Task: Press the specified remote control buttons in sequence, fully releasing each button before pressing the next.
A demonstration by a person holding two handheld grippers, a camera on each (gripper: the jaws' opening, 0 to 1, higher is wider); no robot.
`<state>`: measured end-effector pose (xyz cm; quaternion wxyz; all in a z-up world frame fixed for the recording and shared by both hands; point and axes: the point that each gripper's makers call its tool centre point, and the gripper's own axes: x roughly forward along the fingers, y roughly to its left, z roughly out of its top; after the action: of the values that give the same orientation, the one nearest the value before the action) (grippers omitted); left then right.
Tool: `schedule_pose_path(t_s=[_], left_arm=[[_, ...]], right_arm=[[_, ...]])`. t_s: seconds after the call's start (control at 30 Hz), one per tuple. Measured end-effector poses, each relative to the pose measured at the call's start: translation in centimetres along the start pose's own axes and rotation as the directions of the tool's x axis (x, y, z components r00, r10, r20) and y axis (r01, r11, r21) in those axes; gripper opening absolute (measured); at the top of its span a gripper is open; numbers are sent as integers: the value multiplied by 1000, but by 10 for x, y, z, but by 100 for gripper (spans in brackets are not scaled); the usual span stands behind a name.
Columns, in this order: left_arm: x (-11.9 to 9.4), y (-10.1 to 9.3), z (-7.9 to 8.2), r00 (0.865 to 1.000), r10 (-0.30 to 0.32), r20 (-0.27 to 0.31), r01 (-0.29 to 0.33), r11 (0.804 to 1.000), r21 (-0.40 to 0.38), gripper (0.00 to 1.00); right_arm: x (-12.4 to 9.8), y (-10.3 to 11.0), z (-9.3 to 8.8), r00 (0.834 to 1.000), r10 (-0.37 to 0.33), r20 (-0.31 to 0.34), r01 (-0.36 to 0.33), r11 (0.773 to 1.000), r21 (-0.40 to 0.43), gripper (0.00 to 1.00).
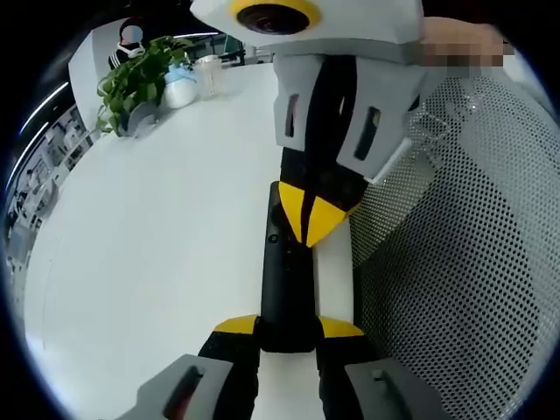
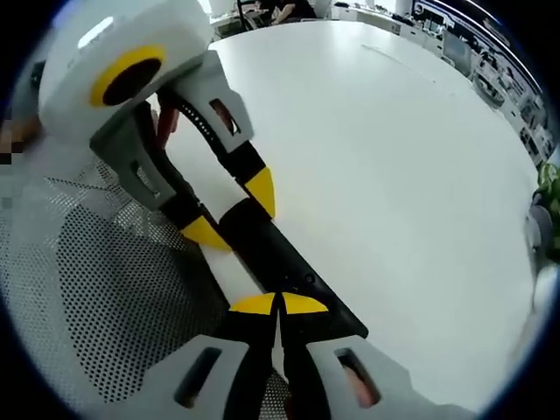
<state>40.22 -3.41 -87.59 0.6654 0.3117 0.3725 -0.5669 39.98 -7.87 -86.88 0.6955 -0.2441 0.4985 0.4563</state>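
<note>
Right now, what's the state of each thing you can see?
Left hand-held gripper: jaws shut on the near end of the black remote.
Right hand-held gripper: jaws shut, tips on the remote's top.
Black remote: flat on the white table, held.
Potted plant: upright.

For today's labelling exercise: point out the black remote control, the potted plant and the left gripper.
black remote control (image 1: 284, 289), left gripper view, bare middle of its body.
potted plant (image 1: 136, 79), left gripper view, its leaves.
left gripper (image 2: 234, 210), right gripper view, between its yellow fingertips.

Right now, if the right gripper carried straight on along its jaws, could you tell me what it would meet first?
The right gripper, jaws closed together, already sits at the black remote; going on, it would probably meet the remote first, then the left gripper holding its far end.
</note>
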Motion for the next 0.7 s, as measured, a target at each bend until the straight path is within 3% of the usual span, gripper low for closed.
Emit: schedule_pose_path(t_s=[0.37,0.7], left_arm=[[0,-1,1,1000,-1,2,1,1000,8,24],[1,-3,1,1000,-6,3,6,1000,18,24]], right_arm=[[-4,-3,13,998,-16,64,16,1000,3,0],[0,-1,12,998,-27,48,29,999,-45,0]])
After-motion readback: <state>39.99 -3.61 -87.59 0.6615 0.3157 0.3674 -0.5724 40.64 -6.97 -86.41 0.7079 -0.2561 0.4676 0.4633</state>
